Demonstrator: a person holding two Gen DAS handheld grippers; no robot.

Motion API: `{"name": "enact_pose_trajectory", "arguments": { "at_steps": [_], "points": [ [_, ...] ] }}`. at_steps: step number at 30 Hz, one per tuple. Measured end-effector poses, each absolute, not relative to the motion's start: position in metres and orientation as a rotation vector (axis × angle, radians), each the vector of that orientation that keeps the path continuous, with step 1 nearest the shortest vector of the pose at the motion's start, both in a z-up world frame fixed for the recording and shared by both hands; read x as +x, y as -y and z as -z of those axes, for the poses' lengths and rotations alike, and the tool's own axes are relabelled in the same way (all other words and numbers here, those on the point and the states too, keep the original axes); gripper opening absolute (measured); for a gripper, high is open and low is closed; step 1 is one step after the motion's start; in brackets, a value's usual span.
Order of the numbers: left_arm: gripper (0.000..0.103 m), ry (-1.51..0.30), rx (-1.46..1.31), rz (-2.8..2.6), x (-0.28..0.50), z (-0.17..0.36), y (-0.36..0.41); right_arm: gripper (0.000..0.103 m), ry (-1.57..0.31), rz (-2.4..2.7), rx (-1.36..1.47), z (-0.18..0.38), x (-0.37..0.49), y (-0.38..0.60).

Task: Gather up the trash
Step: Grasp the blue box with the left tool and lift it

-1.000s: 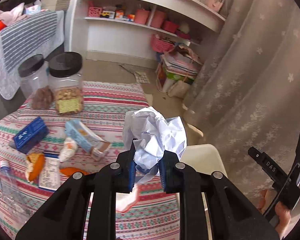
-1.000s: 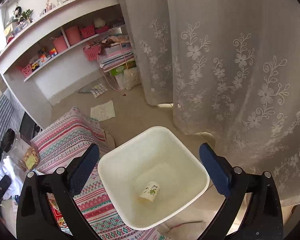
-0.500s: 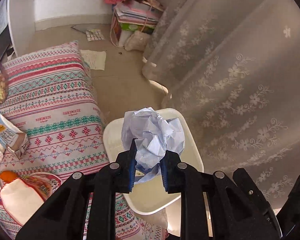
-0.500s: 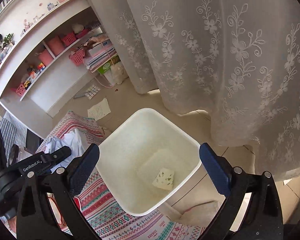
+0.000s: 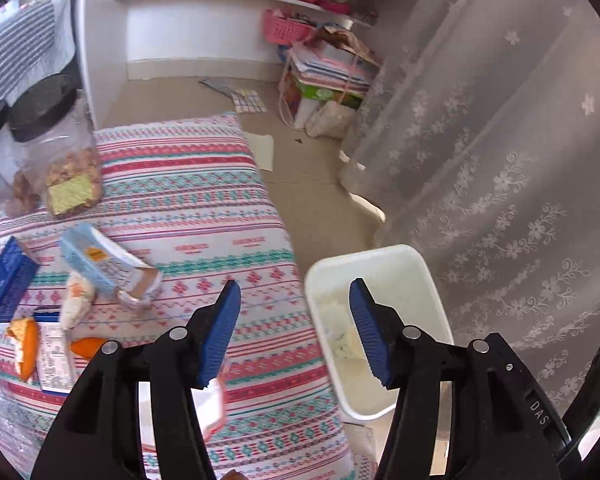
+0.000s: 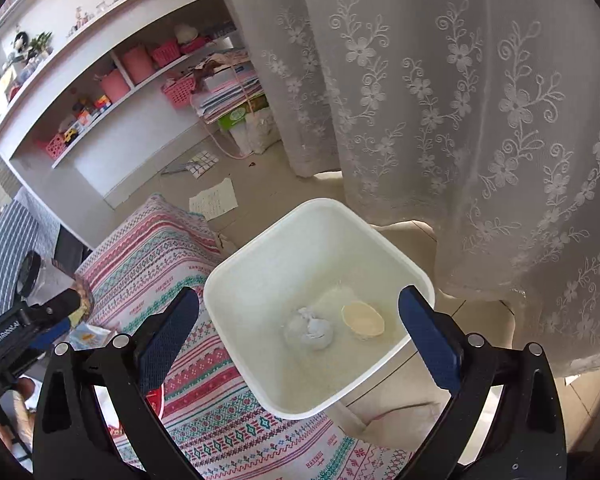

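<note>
A white trash bin [image 6: 228, 276] stands on the floor beside the patterned table; it also shows in the left wrist view [image 5: 428, 276]. A crumpled white paper ball [image 6: 309, 329] and a small paper cup [image 6: 363, 319] lie on its bottom. My left gripper [image 5: 294, 328] is open and empty over the table edge next to the bin. My right gripper [image 6: 298, 334] is open and empty above the bin. On the table lie a light blue carton [image 5: 104, 266], a blue box [image 5: 6, 284], orange wrappers [image 5: 24, 346] and a receipt [image 5: 56, 356].
A clear jar with a black lid [image 5: 48, 152] stands at the table's back left. A lace curtain [image 6: 460, 100] hangs just right of the bin. Shelves with pink baskets [image 5: 288, 30] and a stack of papers [image 5: 328, 76] are behind. Loose sheets [image 6: 214, 200] lie on the floor.
My left gripper opened and let go of the crumpled paper ball, which now lies in the bin. The left gripper has swung back toward the table.
</note>
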State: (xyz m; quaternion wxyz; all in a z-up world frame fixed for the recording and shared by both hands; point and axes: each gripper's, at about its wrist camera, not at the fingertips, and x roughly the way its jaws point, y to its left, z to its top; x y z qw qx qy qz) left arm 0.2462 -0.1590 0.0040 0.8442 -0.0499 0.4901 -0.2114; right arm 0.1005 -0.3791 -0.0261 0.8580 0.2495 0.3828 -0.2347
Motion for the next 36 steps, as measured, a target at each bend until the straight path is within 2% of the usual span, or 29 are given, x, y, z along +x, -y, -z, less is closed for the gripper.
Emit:
{"name": "enact_pose_trajectory", "arguments": {
  "at_steps": [10,15,23,36],
  "points": [
    [0.059,-1.046,-0.188,0.101,0.271,0.015,-0.013,0.096,-0.880,0.282,0.362,0.025,0.132,0.302],
    [0.059,-1.095,-0.149,-0.009,0.282,0.035,-0.062,0.096,-0.888,0.200,0.314,0.023,0.142,0.268],
    [0.059,-1.177,0.048,-0.078,0.310,0.071,-0.079,0.096,-0.889,0.136,0.244,0.022,0.155,0.236],
    [0.059,-1.218,0.254,-0.098,0.348,0.103,-0.051,0.096,-0.922,0.101,0.235,0.030,0.163,0.227]
  ]
}}
